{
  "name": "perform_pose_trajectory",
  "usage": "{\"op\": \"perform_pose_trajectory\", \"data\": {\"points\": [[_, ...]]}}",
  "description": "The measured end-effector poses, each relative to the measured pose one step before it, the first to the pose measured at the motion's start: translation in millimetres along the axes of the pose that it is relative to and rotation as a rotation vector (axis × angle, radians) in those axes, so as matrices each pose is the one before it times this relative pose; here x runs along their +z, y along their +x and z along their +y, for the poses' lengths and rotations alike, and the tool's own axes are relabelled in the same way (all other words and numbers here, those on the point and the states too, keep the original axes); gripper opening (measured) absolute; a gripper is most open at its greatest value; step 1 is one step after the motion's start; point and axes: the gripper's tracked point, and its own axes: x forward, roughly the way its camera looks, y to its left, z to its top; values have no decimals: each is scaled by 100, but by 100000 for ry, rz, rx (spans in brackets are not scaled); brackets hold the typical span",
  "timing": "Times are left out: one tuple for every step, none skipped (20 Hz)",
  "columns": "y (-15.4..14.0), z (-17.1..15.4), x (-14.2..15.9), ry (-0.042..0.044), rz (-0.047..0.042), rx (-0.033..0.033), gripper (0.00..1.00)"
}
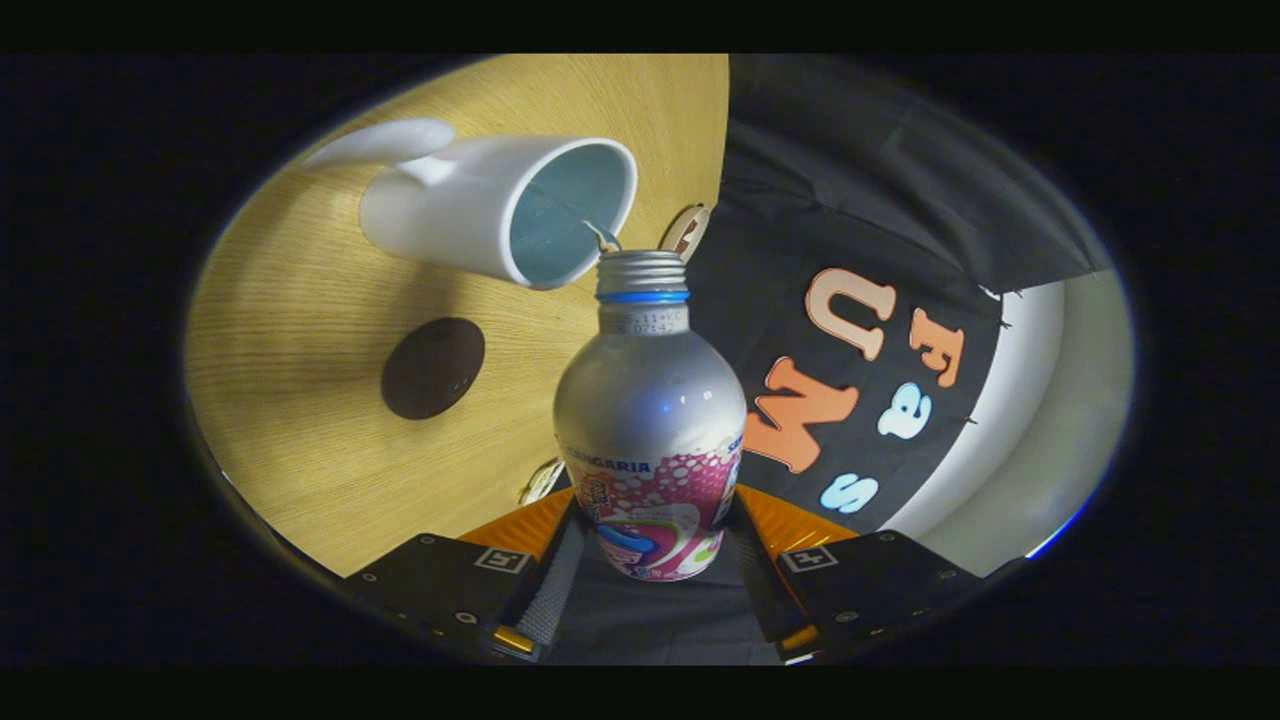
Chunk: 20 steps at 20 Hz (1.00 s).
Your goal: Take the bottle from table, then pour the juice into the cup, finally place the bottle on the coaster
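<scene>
Gripper view: I look along the fingers, and the whole scene is rolled hard, so the table (300, 330) stands up on the left and the booth wall (860, 250) on the right.
Gripper (650, 545): I have it clenched on the bottle, one finger pressing each side of the lower body.
Bottle (650, 430): silver metal, with a pink printed band low down, a blue ring under the threaded neck and no cap. It sits between the fingers, its mouth pointing away from me.
Bottle mouth: right at the near rim of the cup; I cannot tell whether they touch.
Cup (490, 205): a white mug with a pale blue inside, standing on the table just beyond the bottle, handle on the far side from the bottle. Its opening faces the bottle neck.
Juice: I cannot make out any stream or liquid in the cup.
Coaster (432, 368): a dark round disc lying flat on the wood, left of the bottle and nearer than the cup, well apart from both.
Table: light wood grain.
</scene>
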Motion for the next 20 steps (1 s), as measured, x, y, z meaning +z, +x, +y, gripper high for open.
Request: {"op": "perform_pose_trajectory", "data": {"points": [[16,-48,26,-378,-286,143,75],[-36,49,40,48,-341,598,75],[143,-60,-20,12,-323,-139,75],[-37,4,-30,-566,3,-138,75],[-15,-78,50,-750,-41,-237,75],[10,-171,7,-753,-14,-419,75],[-14,-28,-21,-673,154,-41,75],[-25,-95,33,-300,-95,-131,75],[53,15,-83,-154,30,205,75],[-11,-53,-29,-244,73,-17,75],[107,-18,-17,-474,37,-110,75],[-46,-41,-10,-570,136,301,75],[32,-89,37,-540,-77,-137,75],[1,-84,-2,-845,115,-89,75],[-70,-162,23,-921,-134,-123,75],[-83,-73,91,-674,-312,92,75],[61,-120,-8,-680,-568,-135,75],[17,-144,51,-945,-272,-337,75],[46,-105,52,-764,-517,-247,75],[31,-23,36,-511,-367,73,75]]}}
